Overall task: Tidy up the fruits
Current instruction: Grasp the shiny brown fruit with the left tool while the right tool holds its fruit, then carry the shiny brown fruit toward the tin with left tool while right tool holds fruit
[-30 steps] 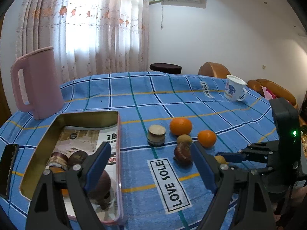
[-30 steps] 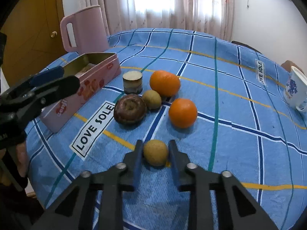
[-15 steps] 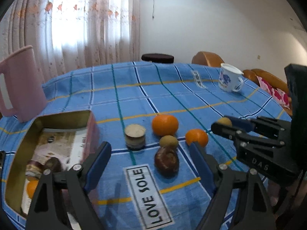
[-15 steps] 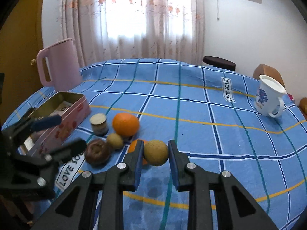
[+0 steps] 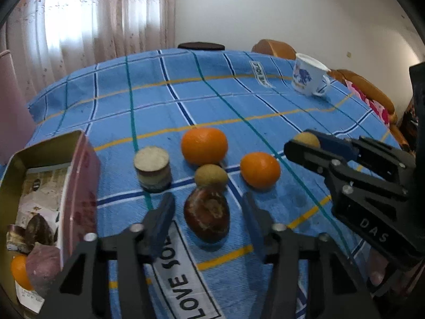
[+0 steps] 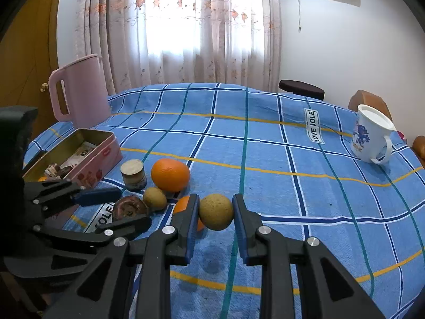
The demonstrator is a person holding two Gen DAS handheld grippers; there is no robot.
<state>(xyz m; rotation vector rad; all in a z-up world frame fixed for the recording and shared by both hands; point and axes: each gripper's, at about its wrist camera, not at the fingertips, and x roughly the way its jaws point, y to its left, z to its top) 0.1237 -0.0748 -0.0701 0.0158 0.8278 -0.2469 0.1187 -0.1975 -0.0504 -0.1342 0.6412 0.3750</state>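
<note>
My right gripper (image 6: pixel 215 214) is shut on a tan round fruit (image 6: pixel 216 215) and holds it above the blue cloth; it also shows in the left wrist view (image 5: pixel 307 140). My left gripper (image 5: pixel 208 215) is open, its fingers on either side of a dark brown fruit (image 5: pixel 207 218) on the cloth. Behind it lie a small green-brown fruit (image 5: pixel 211 176), a large orange (image 5: pixel 204 145), a smaller orange (image 5: pixel 260 169) and a short cut cylinder (image 5: pixel 152 165). The pink tin (image 5: pixel 79 186) at the left holds several fruits.
A pink jug (image 6: pixel 79 90) stands behind the tin. A white mug (image 6: pixel 370 137) stands at the far right of the table. A dark stool (image 6: pixel 301 89) and brown chairs (image 5: pixel 275 49) are beyond the far edge.
My right gripper has lifted the tan fruit off the cloth. My left gripper has moved from over the tin to around the dark brown fruit.
</note>
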